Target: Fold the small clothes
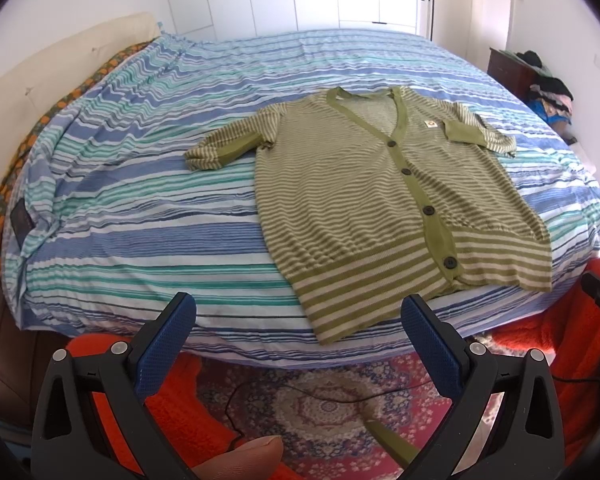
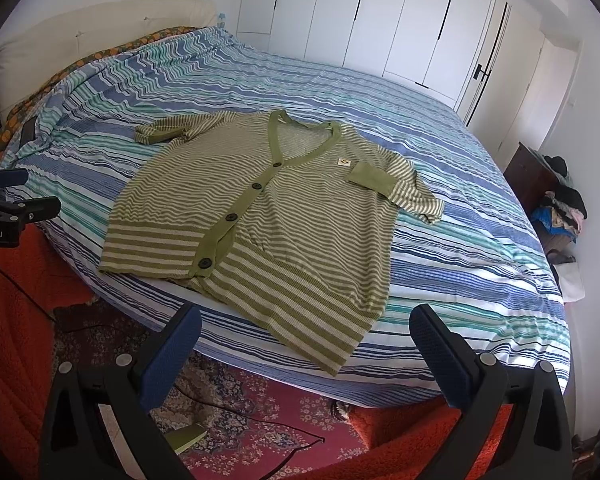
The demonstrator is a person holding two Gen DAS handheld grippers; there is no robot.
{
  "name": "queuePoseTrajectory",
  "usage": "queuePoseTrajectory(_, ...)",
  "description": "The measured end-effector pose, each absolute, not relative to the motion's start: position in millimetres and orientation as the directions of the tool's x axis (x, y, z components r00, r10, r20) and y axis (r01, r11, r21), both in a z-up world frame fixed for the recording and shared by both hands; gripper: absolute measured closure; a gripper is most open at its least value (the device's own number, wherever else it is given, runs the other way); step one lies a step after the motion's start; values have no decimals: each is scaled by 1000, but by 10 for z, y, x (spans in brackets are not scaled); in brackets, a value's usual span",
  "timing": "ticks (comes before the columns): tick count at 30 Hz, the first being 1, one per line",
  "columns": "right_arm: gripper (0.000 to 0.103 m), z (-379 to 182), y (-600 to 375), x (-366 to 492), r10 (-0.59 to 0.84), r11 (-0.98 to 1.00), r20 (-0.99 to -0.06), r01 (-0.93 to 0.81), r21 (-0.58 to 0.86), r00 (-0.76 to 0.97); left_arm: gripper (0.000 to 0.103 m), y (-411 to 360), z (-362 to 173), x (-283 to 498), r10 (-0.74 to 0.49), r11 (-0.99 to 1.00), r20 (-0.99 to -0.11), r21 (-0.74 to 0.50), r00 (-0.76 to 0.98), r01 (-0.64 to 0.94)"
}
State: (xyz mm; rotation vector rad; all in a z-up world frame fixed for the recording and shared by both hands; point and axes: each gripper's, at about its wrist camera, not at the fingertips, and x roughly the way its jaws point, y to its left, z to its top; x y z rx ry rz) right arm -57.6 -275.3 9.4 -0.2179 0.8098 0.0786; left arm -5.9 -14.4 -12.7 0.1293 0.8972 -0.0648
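A green and cream striped short-sleeved cardigan point(image 1: 364, 184) lies flat and buttoned on the striped bed, its hem at the near edge; it also shows in the right wrist view point(image 2: 268, 216). Both sleeves lie spread out to the sides. My left gripper point(image 1: 298, 312) is open and empty, held just short of the hem's left corner. My right gripper point(image 2: 306, 322) is open and empty, just short of the hem's right corner. The left gripper also shows at the left edge of the right wrist view point(image 2: 16, 196).
The bed point(image 1: 140, 200) has a blue, teal and white striped cover. A cream headboard point(image 1: 40, 76) stands at the left. A dark nightstand with piled clothes point(image 2: 556, 200) stands at the right. A red patterned rug with a black cable point(image 1: 300, 404) lies below. White wardrobes point(image 2: 380, 16) stand behind.
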Motion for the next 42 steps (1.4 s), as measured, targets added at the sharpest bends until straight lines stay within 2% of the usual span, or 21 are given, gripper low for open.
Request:
queuePoseTrajectory(8,0,105,-2825,-509,27,980,-734,-165,-116,679,1,-118,-115,-51,3,992,-775,83,631,97)
queuePoseTrajectory(14,0,230,-3455,-83,29,999,-722,-52,-10,692,1,-148,-156,0,-7,991,-788,76,616,108)
queuePoseTrajectory(18,1,69,-3736,590,-56,990,-747,-58,-127,663,1,-201,-158,13,-9,990,-790,79,613,117)
queuePoseTrajectory(20,11,-54,-3725,986,-49,980,-765,-117,-161,643,1,-201,-170,20,-6,990,-794,79,608,113)
queuePoseTrajectory(21,22,-108,-3688,1175,-43,973,-768,-147,-176,639,1,-191,-171,24,-2,991,-795,80,607,108)
queuePoseTrajectory(22,29,-177,-3621,1381,-45,964,-771,-175,-200,635,1,-175,-172,27,4,992,-795,82,607,100)
queuePoseTrajectory(27,36,-572,-3280,2339,-40,929,-814,-279,-245,580,1,-52,-200,79,45,995,-807,90,588,48)
queuePoseTrajectory(30,39,-901,-3112,2753,-92,900,-836,-314,-302,541,1,24,-234,103,71,995,-818,98,571,17)
queuePoseTrajectory(32,49,-1110,-3078,2924,-133,883,-848,-326,-336,514,1,72,-259,123,87,995,-827,102,556,-5)
queuePoseTrajectory(34,96,-1136,-3161,2964,-140,897,-839,-292,-332,525,1,117,-277,139,96,995,-833,98,544,-26)
queuePoseTrajectory(39,97,-456,-3883,2647,-79,986,-747,-60,-157,660,1,110,-352,212,87,996,-848,83,522,-30)
queuePoseTrajectory(42,97,-31,-4615,2243,-102,994,-692,102,-41,715,1,7,-395,232,71,996,-859,88,507,10)
